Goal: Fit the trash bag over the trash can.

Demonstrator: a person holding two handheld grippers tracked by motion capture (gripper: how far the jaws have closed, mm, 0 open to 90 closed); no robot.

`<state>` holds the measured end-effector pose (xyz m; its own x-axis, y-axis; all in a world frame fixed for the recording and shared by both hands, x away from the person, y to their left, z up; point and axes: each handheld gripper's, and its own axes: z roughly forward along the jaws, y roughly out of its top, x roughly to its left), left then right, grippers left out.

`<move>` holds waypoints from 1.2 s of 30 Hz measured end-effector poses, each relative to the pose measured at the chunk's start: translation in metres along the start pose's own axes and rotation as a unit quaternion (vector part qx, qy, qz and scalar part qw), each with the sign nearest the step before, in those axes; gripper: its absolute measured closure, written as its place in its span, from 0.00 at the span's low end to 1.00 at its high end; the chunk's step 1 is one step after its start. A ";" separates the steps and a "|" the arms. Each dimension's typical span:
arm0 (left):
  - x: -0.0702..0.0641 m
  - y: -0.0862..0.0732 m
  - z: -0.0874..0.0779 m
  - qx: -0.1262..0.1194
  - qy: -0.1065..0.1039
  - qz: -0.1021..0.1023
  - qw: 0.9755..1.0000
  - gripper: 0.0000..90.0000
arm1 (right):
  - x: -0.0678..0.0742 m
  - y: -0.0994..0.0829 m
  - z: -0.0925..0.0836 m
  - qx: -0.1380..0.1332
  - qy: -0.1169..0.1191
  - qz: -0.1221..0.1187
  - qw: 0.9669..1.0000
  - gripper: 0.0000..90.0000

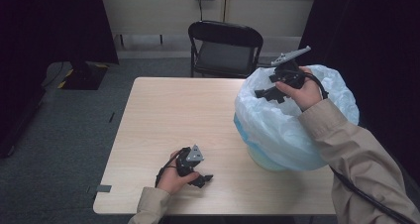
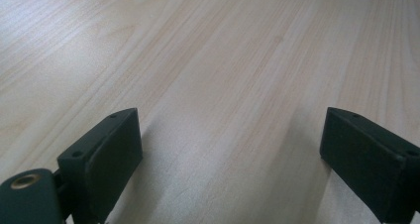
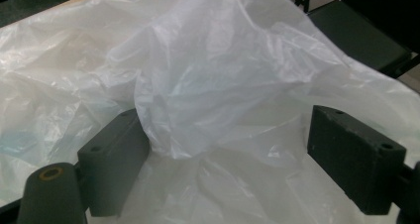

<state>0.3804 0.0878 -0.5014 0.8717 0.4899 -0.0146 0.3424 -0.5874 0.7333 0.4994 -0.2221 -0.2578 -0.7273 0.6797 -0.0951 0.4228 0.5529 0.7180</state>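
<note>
Plastic bag [image 1: 277,130] lining a bin

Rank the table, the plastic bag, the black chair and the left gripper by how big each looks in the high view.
1. table
2. plastic bag
3. black chair, though it stands farther from the camera, so its true size against the bag is unsure
4. left gripper
</note>
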 end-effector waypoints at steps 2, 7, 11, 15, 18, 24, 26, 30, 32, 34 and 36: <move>0.000 0.000 0.000 0.000 0.000 0.000 1.000 0.10 | 0.000 0.002 -0.004 -0.009 -0.003 0.004 1.000 0.17; 0.000 0.000 0.000 0.000 0.000 0.000 1.000 0.10 | -0.002 0.007 -0.021 -0.023 -0.016 0.002 1.000 0.17; 0.000 0.000 0.000 0.000 0.000 0.000 1.000 0.10 | -0.002 0.014 -0.049 -0.057 -0.021 0.008 0.998 0.17; 0.000 0.000 0.000 0.000 0.000 0.000 1.000 0.09 | -0.004 0.015 -0.071 -0.083 -0.022 0.011 0.996 0.17; 0.000 0.000 0.000 0.000 0.000 0.000 1.000 0.10 | -0.005 0.011 -0.083 -0.093 -0.024 0.018 0.995 0.17; 0.000 0.000 0.000 0.000 0.000 0.000 1.000 0.09 | -0.002 -0.002 -0.103 -0.105 -0.022 0.018 0.994 0.17; 0.000 0.000 0.000 0.000 0.000 0.000 1.000 0.09 | 0.000 -0.006 -0.107 -0.106 -0.020 0.016 0.994 0.17; 0.000 0.000 0.000 0.000 0.000 0.000 1.000 0.09 | 0.005 -0.017 -0.115 -0.111 -0.016 0.012 0.994 0.17; 0.000 0.000 0.000 0.000 0.000 0.000 1.000 0.09 | 0.006 -0.023 -0.117 -0.108 -0.019 0.010 0.994 0.17; 0.000 0.000 0.000 0.001 0.000 0.000 1.000 0.09 | 0.005 -0.029 -0.116 -0.092 -0.017 0.008 0.996 0.17; 0.000 0.000 0.000 0.001 0.000 0.000 1.000 0.09 | 0.005 -0.035 -0.113 -0.080 -0.016 0.006 0.997 0.17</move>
<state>0.3806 0.0876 -0.5014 0.8717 0.4899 -0.0154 0.3433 -0.5878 0.7325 0.4196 -0.2925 -0.2058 -0.7040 0.7021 -0.1069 0.3379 0.4634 0.8192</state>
